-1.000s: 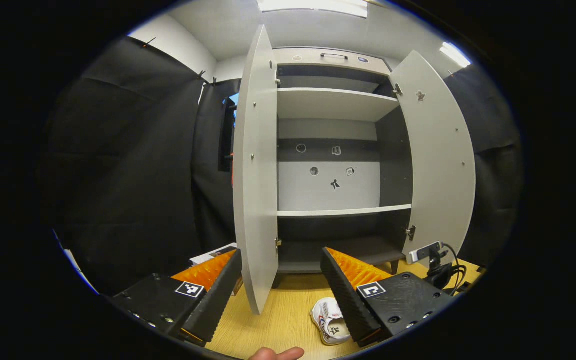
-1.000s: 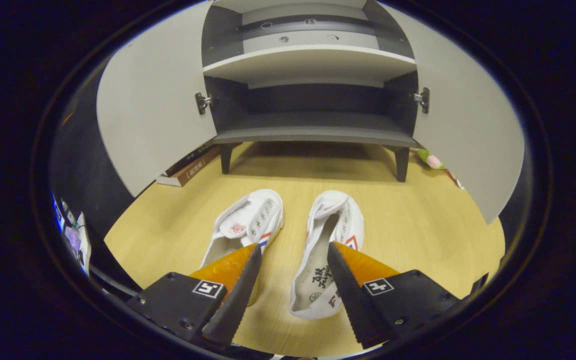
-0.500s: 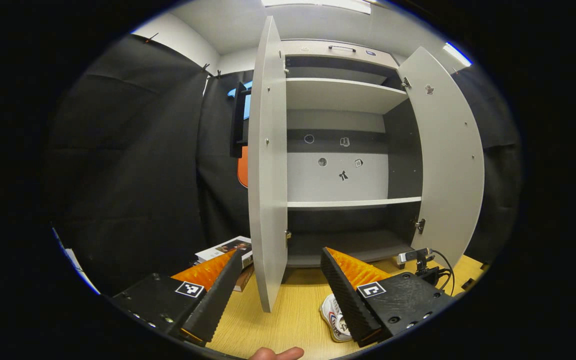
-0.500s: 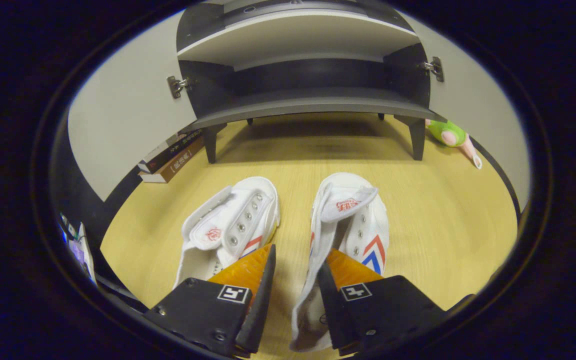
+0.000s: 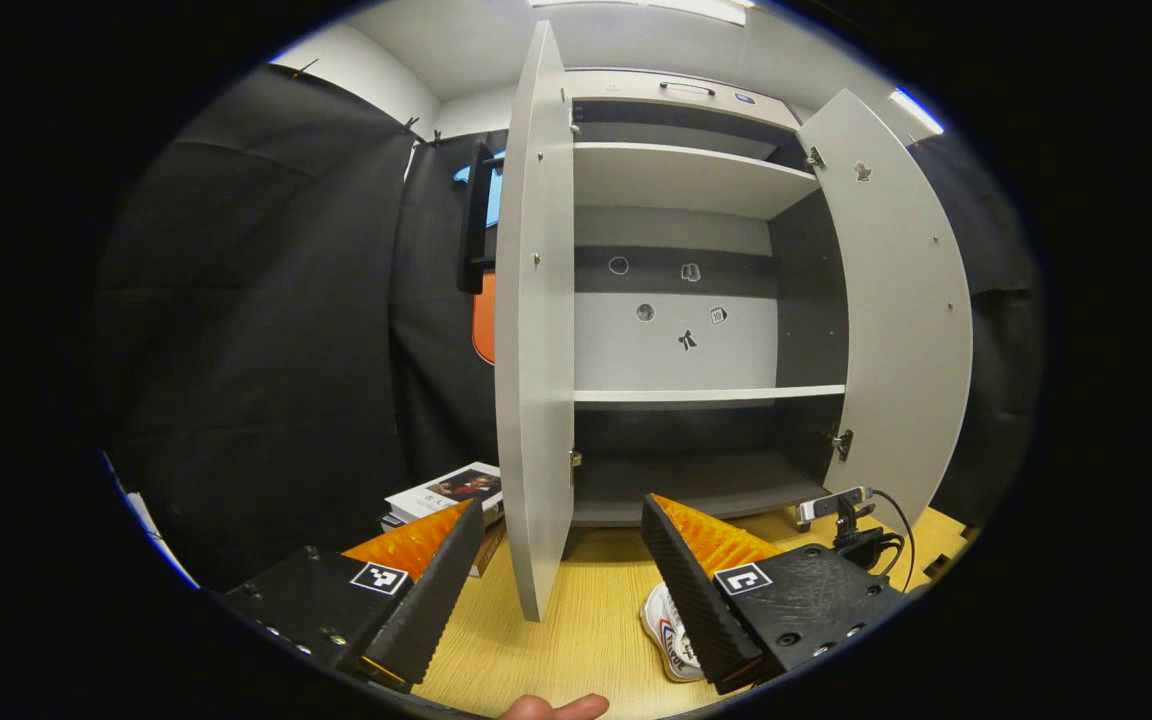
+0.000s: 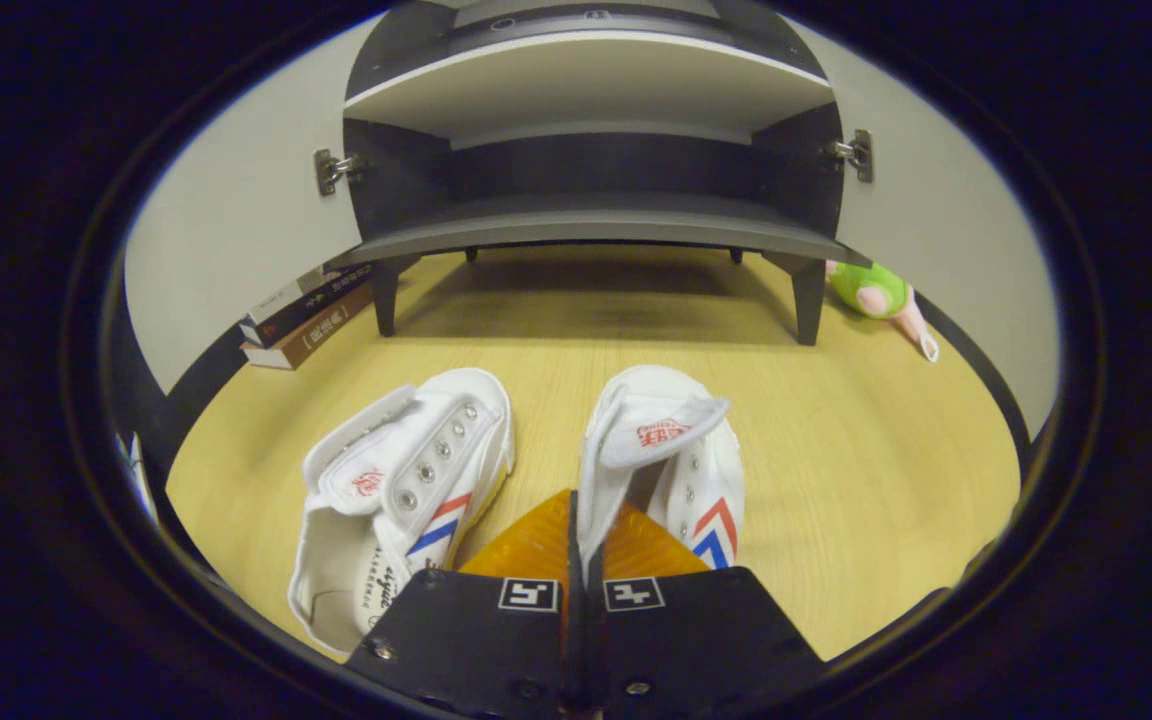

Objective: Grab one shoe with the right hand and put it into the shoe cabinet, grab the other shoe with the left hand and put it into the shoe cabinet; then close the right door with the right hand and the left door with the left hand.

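**Right gripper pinches the side wall of one shoe; left gripper waits open before the cabinet**

In the right gripper view the right gripper [image 6: 577,535] has its jaws drawn together on the inner side wall of the right-hand shoe [image 6: 681,460], the thin canvas edge caught between them; the gripper points forward and down over the wooden floor [image 6: 876,440], toward the shoe cabinet [image 6: 596,215]; the other shoe [image 6: 406,490] lies just beside the gripped one, apart from it and angled a little away, touched by nothing; both doors stand swung out, and the bottom compartment is bare; a stack of books [image 6: 308,318] lies by the cabinet's left leg and a green plush toy [image 6: 871,292] by its right.

In the left gripper view the left gripper [image 5: 561,560] is held level and higher up, jaws wide apart with nothing between them, facing the edge of the left door [image 5: 534,330]; the right door [image 5: 901,310] is open beyond; part of a white shoe [image 5: 666,640] shows on the floor behind one finger; a fingertip [image 5: 554,707] of the holding hand shows at the bottom edge.
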